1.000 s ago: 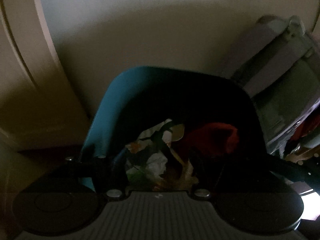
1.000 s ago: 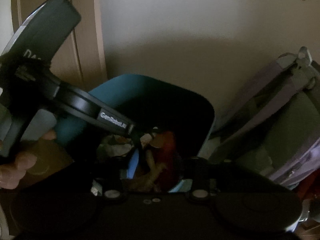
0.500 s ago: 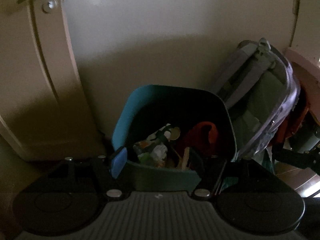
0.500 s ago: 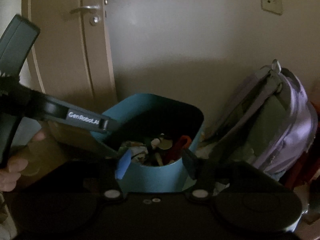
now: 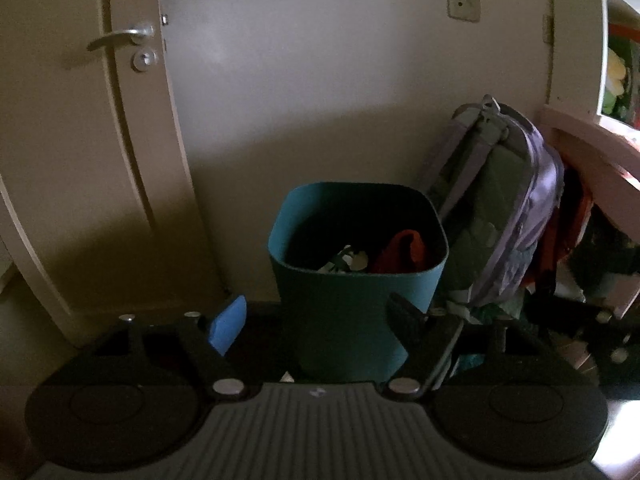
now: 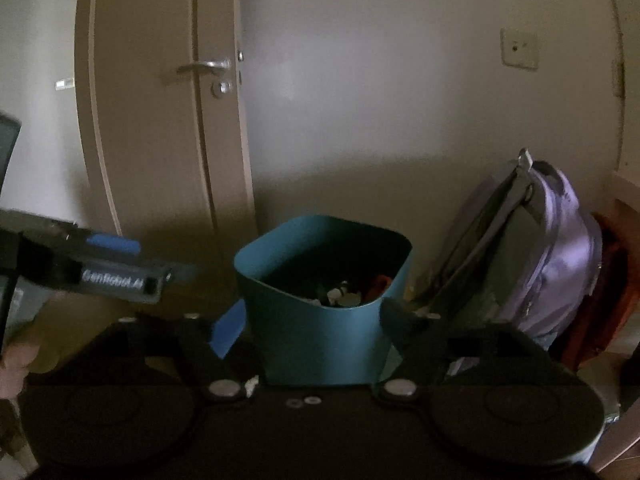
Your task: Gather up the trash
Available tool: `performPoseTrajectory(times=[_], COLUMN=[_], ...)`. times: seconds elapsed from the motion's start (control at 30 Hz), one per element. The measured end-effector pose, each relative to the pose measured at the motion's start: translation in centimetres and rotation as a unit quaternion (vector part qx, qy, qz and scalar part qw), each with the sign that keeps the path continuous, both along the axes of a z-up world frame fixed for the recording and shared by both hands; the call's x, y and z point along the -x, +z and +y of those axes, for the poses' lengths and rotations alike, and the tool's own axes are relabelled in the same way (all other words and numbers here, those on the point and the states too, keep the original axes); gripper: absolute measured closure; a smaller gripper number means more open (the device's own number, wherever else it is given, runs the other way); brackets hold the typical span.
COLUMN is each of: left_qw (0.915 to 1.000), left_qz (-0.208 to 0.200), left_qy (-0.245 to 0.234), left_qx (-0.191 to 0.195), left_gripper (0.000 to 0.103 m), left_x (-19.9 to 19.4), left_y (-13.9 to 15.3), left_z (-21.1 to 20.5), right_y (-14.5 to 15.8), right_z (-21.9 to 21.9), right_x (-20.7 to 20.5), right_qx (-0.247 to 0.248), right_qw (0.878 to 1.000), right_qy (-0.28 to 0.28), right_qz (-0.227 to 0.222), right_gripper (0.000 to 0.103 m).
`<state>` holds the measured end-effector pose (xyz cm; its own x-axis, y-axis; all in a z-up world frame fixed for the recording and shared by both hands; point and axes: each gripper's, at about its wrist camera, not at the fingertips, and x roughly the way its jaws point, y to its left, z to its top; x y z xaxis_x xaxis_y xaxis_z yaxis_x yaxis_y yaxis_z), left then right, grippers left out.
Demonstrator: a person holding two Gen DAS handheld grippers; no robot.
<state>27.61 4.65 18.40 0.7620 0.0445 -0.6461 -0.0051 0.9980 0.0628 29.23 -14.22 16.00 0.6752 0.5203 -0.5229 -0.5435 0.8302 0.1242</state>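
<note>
Left gripper (image 5: 316,320): jaws opening, empty | Right gripper (image 6: 308,326): jaws opening, empty, nothing to carry | Teal bin (image 5: 356,280): 12 o'clock, against wall for reach | Trash (image 5: 352,260): inside, collected | Backpack (image 5: 504,208): 2 o'clock, leaning.

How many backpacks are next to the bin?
1. A purple backpack leans on the wall just right of the teal bin. Dark, cluttered stuff farther right under the shelf could hide another; it is too dim to tell.
</note>
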Motion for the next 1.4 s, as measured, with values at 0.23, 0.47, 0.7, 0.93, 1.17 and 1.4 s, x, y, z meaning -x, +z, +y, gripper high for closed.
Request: performPoseTrajectory(times=[0.23,0.47,0.7,0.93,1.17,1.4], left_qw=[0.9999,0.9998,0.9988,0.9978,0.9976,0.997], left_qz=[-0.012,-0.016,-0.038,-0.043,-0.046,-0.058], left_qy=[-0.005,-0.014,-0.025,-0.016,-0.003,0.002], left_qx=[0.005,0.008,0.019,0.048,0.051,0.051], left_gripper=[0.023,0.019,0.001,0.001,0.001,0.001], left_x=[4.5,7.9,10.6,12.1,12.8,13.5], left_y=[-0.3,-1.3,-1.6,-1.7,-1.9,-1.4], left_z=[0.2,0.0,-0.2,0.2,0.5,0.7], right_y=[0.3,0.1,-0.9,-1.9,-2.2,-2.0], right_z=[-1.4,-2.2,-2.6,-2.8,-2.4,-2.4], right_x=[3.5,6.1,8.1,10.1,11.3,11.8], right_qx=[-0.027,-0.037,-0.044,-0.049,-0.043,-0.045], right_qw=[0.999,0.998,0.997,0.995,0.995,0.994], right_qy=[0.001,-0.008,-0.01,-0.021,-0.015,-0.018], right_qz=[-0.022,-0.048,-0.056,-0.082,-0.091,-0.103], right_gripper=[0.006,0.0,0.0,0.0,0.0,0.0])
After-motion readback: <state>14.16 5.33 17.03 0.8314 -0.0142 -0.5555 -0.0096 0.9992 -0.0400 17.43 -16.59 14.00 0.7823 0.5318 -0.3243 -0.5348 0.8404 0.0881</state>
